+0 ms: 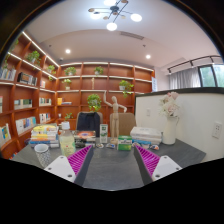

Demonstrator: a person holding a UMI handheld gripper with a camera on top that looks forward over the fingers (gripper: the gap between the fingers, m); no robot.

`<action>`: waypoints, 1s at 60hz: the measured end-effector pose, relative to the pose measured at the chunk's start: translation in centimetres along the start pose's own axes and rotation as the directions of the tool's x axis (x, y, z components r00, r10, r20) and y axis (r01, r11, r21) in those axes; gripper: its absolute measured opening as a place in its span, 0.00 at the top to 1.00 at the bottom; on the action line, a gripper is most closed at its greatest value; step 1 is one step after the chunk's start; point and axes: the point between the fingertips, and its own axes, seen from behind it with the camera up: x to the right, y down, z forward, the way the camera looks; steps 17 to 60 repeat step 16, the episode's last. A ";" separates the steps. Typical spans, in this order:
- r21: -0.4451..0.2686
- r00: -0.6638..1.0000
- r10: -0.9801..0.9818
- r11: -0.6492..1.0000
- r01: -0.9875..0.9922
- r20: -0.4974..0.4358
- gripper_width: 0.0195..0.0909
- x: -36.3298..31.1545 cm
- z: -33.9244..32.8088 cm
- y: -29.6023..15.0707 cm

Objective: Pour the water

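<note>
Magenta pads line the two fingers of the gripper (112, 160), which stand spread apart with nothing between them above a dark grey table (110, 172). Beyond the fingers, clutter crowds the table's far edge: a clear plastic cup (42, 155) to the left, a vase of flowers (170, 122) to the right. Wooden bookshelves (30, 95) fill the walls behind.

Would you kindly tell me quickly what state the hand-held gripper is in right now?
Hand-held gripper: open, holding nothing; only bare dark grey tabletop lies between its magenta-padded fingers.
</note>
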 end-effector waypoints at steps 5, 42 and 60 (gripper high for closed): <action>0.006 1.000 0.008 1.000 -0.008 -0.004 0.11 0.5 -0.4 -0.3; 0.019 1.000 0.014 1.000 -0.014 -0.009 0.12 1.0 -0.7 -0.6; 0.019 1.000 0.014 1.000 -0.014 -0.009 0.12 1.0 -0.7 -0.6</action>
